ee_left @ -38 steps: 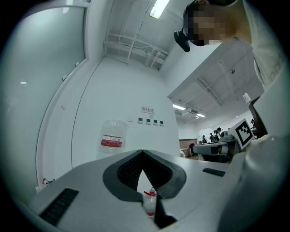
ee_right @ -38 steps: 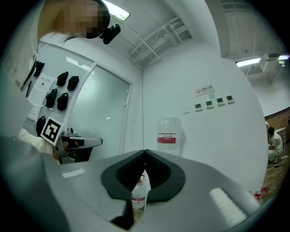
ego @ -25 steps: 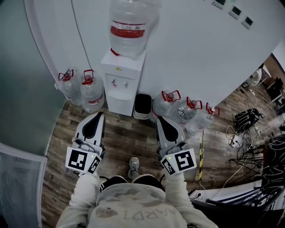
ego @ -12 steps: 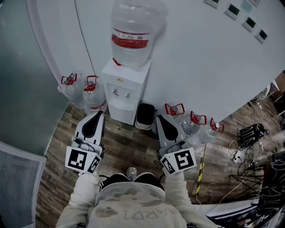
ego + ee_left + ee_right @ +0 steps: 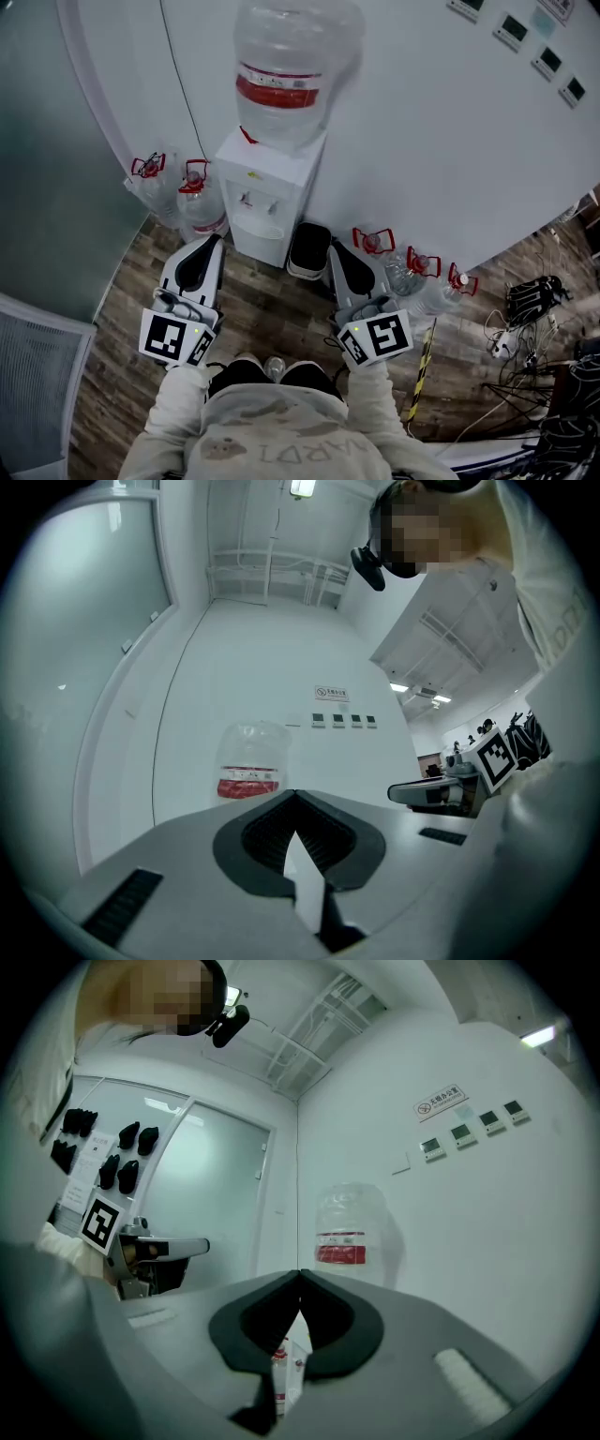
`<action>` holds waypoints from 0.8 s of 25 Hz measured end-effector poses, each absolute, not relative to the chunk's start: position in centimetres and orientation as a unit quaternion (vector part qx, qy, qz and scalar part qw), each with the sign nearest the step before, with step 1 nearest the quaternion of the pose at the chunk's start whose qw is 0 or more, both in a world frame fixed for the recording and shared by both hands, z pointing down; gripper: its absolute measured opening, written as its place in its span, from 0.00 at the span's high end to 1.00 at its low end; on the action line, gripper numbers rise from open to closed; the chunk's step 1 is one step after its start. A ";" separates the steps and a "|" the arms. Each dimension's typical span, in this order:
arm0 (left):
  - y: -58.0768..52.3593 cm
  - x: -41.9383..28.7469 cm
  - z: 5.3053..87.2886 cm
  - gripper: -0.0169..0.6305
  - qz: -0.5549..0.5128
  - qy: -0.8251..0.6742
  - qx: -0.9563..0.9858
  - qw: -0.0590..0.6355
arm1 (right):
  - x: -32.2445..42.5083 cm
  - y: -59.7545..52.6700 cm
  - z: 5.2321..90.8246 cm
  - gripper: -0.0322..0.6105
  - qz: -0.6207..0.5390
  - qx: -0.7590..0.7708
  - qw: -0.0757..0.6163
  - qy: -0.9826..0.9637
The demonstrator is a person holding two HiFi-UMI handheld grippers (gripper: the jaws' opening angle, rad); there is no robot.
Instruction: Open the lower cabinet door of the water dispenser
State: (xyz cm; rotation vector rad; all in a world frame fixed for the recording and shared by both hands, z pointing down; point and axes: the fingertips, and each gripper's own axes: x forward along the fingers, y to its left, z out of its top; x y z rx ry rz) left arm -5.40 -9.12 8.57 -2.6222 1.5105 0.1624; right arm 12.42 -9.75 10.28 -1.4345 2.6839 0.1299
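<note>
The white box-shaped water dispenser (image 5: 267, 187), with a clear red-labelled plastic bottle (image 5: 286, 70) on top, stands at the wall — its lower cabinet door (image 5: 260, 247) (barely visible from above) untouched. The grey left gripper (image 5: 212, 242) and grey right gripper (image 5: 336, 247) hover in front of it, one at either side, jaws pressed together, empty.

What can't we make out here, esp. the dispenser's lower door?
- Lower cabinet door of the white water dispenser: head view, foreshortened by the steep angle; handle unreadable.
- Dispenser body: both gripper views, mostly behind the left gripper and right gripper; only its clear red-labelled bottle shows.
- Small wall panels: head view, print too small.
</note>
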 end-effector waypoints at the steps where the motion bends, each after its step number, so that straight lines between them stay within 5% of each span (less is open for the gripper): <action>1: -9.4 -5.5 8.6 0.97 0.052 0.499 -0.863 0.055 | 12.3 -10.2 10.5 0.94 0.040 -0.469 0.047 0.881; 20: -19.9 -8.8 13.2 0.97 0.014 0.469 -0.883 0.009 | 8.3 -20.4 15.9 0.94 -0.016 -0.490 0.007 0.871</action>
